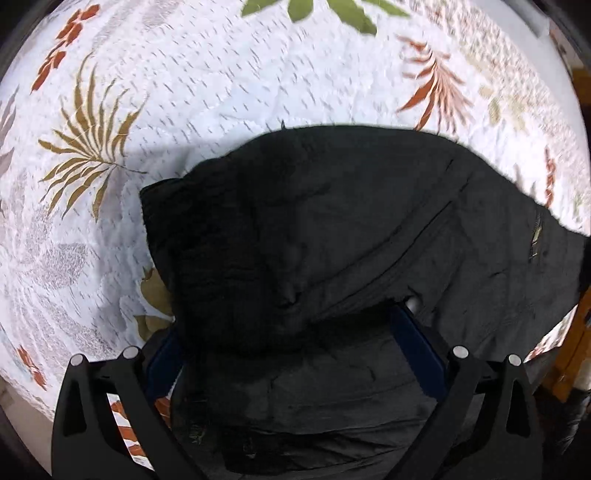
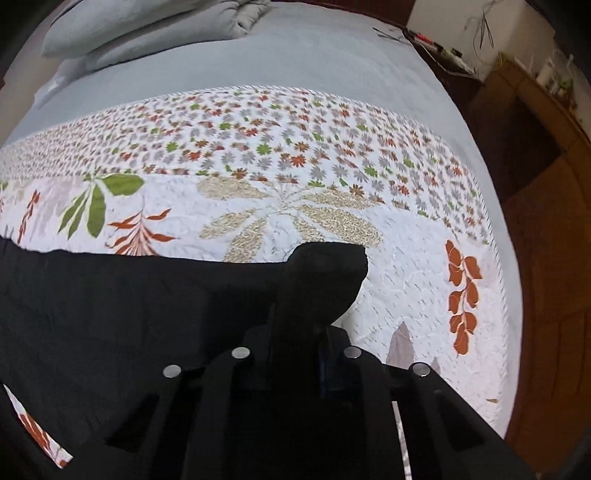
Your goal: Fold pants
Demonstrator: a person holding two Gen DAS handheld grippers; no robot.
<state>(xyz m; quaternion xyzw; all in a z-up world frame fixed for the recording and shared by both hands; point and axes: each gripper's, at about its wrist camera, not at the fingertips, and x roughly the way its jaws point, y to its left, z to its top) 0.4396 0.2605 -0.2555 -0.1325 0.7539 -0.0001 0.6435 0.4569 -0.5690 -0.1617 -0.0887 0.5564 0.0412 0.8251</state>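
Black pants [image 1: 332, 240] lie bunched on a bed, filling the space between the left tool [image 1: 288, 332] fingers, which stand wide apart; cloth hides the fingertips, so a grip cannot be told. The right tool [image 2: 295, 332] is nearly closed, pinching a raised fold of the pants; dark fabric blurs into its fingers. Beyond both tools spreads a white leaf-printed quilt [image 2: 295, 206], then a grey sheet [image 2: 295, 55] and pillow [image 2: 129, 29].

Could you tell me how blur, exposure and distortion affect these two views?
Left wrist: the quilt smears toward the rim, and the black pants keep faint seams. Right wrist: the pants are near-featureless black, merging with the right hand-held gripper; fisheye bows the bed edge.
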